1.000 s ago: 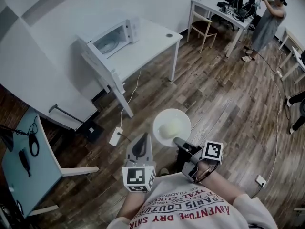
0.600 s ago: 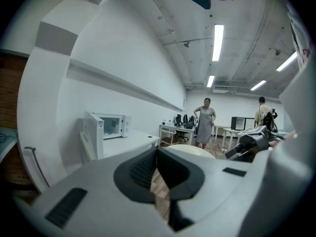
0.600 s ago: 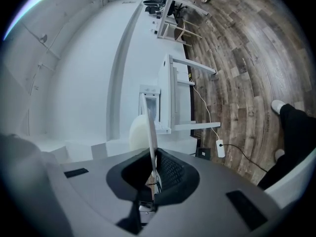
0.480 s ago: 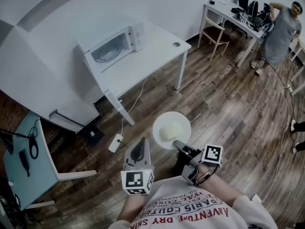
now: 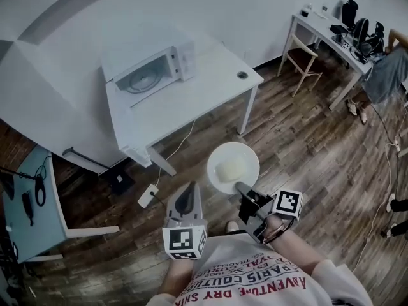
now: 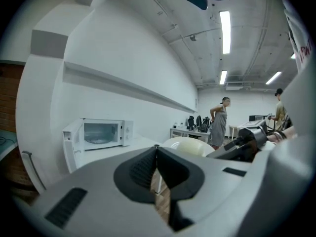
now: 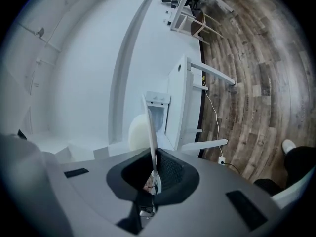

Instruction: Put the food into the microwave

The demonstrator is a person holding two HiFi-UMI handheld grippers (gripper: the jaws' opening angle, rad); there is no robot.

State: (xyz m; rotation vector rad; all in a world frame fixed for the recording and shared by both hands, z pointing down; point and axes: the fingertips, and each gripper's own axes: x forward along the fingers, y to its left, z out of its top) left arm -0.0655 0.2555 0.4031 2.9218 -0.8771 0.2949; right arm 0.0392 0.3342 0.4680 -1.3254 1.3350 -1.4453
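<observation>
My head camera looks steeply down: left tool (image 5: 187, 191) and right tool (image 5: 242, 189) low in frame, microwave (image 5: 150, 69) on its counter (image 5: 191, 93) well ahead. The left tool's camera faces it almost level along the jaws; the right tool's is rolled sideways, floor (image 7: 256, 83) at right. All three share microwave and counter.

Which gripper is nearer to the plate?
Right. The right gripper is shut on the plate at its near rim; the left gripper hangs apart, to its lower left, empty.

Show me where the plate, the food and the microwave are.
plate (image 5: 247, 155): head view, bare rim, upper right.
food (image 5: 230, 169): head view, middle of the pale mound.
microwave (image 5: 146, 75): head view, its open front.
</observation>
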